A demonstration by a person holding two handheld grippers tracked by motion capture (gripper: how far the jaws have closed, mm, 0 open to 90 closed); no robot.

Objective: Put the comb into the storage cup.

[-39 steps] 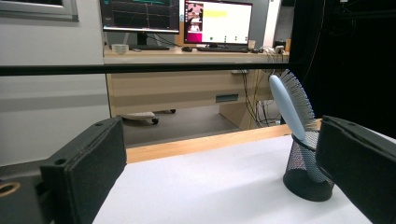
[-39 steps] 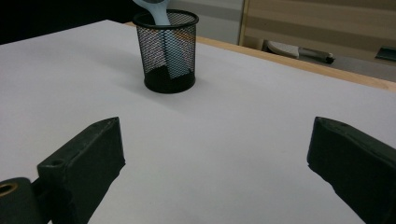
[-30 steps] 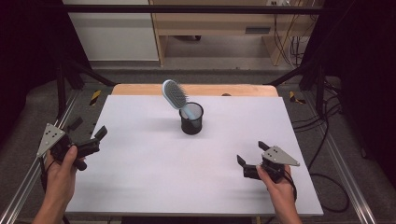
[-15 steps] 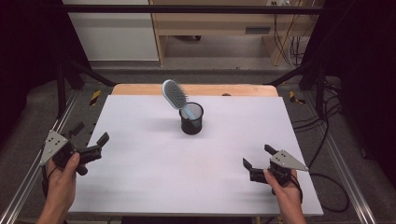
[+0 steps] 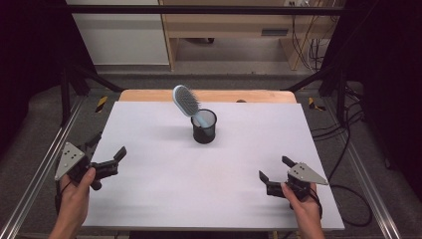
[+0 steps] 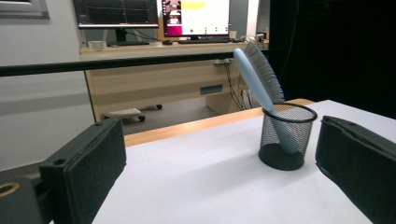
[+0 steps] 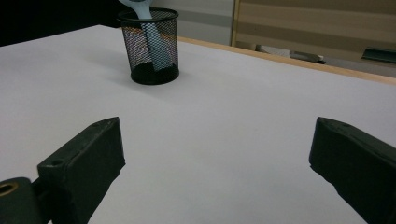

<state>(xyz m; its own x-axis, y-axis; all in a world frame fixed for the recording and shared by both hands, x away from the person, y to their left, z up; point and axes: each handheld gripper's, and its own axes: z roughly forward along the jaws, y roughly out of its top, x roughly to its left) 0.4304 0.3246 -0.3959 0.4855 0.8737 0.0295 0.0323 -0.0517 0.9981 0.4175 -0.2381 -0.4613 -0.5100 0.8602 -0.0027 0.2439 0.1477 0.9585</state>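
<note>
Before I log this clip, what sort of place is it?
Probably a lab recording station: a white-topped table inside a metal frame, loose cables on the floor, and a desk with computer monitors behind.

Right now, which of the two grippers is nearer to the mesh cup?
The left gripper looks slightly nearer the black mesh cup; the right gripper sits lower, nearer the table's front edge.

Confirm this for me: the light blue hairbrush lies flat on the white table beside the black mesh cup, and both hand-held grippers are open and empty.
Not quite. The hairbrush is not lying flat beside the mesh cup; it stands handle-down inside it, leaning, as the high view and the left gripper view show. The rest holds: the left hand-held gripper and right hand-held gripper are both open and empty over the white table.
</note>
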